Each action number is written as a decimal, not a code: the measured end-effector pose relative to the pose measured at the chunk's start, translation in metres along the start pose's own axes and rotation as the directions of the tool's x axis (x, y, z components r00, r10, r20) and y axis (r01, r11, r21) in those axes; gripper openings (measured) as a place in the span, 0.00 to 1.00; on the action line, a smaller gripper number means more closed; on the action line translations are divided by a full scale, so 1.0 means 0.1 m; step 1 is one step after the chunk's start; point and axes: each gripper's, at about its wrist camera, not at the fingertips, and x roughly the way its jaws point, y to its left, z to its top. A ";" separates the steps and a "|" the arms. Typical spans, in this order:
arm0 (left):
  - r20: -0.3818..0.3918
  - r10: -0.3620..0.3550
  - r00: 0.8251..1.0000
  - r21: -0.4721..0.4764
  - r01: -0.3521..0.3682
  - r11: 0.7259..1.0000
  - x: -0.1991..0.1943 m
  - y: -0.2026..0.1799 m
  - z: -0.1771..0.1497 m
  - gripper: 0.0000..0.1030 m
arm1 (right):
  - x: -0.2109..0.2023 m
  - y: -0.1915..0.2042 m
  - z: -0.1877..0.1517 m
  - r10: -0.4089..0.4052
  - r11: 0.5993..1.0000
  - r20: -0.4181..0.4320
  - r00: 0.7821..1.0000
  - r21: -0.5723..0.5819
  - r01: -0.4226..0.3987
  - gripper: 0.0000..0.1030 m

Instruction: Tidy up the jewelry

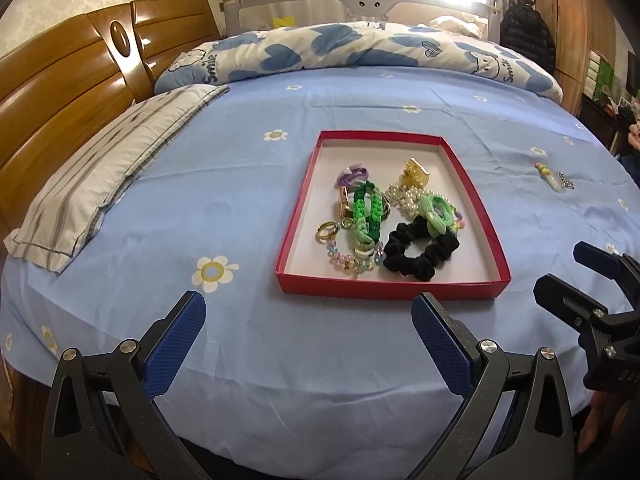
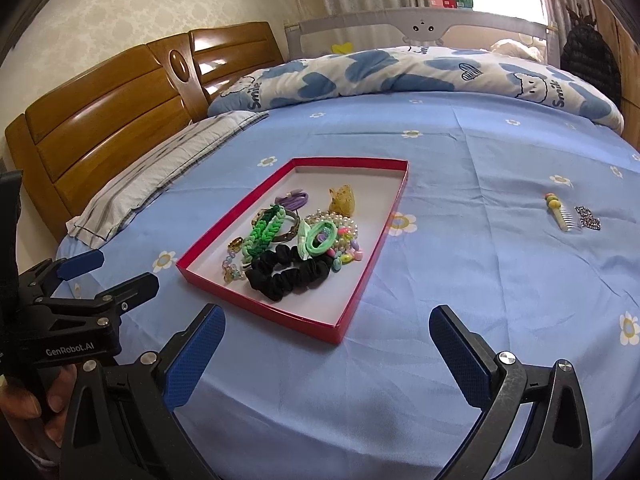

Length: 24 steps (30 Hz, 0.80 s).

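Shallow red cardboard tray with a white floor (image 1: 390,290): lies flat on a light-blue bedsheet printed with white-and-yellow flowers (image 1: 224,200), ahead of both grippers and apart from their fingers.

Contents, heaped in the tray's middle and near half:
- black fabric scrunchie (image 1: 420,250), nearest the front wall;
- green braided cord bracelet (image 1: 366,214), left of centre;
- light-green elastic hair tie (image 1: 436,210), lying over a white pearl-bead strand (image 1: 404,196);
- purple elastic hair tie (image 1: 354,174), towards the back;
- amber translucent hair claw (image 1: 414,172), behind the pearls;
- gold ring (image 1: 328,232) and pastel bead bracelet (image 1: 350,262), at the left front.

Outside the tray, well to its right on the sheet: a small clear comb topped with coloured beads (image 2: 558,212), and just beside it a silver chain piece (image 2: 588,218).

Left gripper (image 1: 308,336): black frame, blue textured pads, fingers spread wide and holding nothing; it hovers over bare sheet short of the tray's near wall.

Right gripper (image 2: 326,350): same build, fingers likewise parted and unloaded; the tray's near corner lies just ahead between them, and the comb and chain sit far forward to the right.

Surroundings: striped grey-and-white pillow (image 1: 100,176) at left; blue-heart patterned quilt (image 1: 360,48) along the far side; glossy wooden headboard (image 1: 60,80).
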 end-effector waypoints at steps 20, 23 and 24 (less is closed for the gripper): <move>-0.006 -0.012 1.000 0.002 0.012 1.000 0.01 -0.02 0.01 1.00 | 0.02 0.00 0.00 -0.008 1.000 -0.015 1.000 0.010 0.008 1.00; -0.006 -0.013 1.000 0.000 0.013 1.000 0.01 -0.02 0.02 1.00 | 0.02 0.00 0.01 -0.008 1.000 -0.014 1.000 0.010 0.008 1.00; -0.006 -0.013 1.000 -0.001 0.013 1.000 0.01 -0.02 0.02 1.00 | 0.02 0.01 0.01 -0.009 1.000 -0.013 1.000 0.011 0.009 1.00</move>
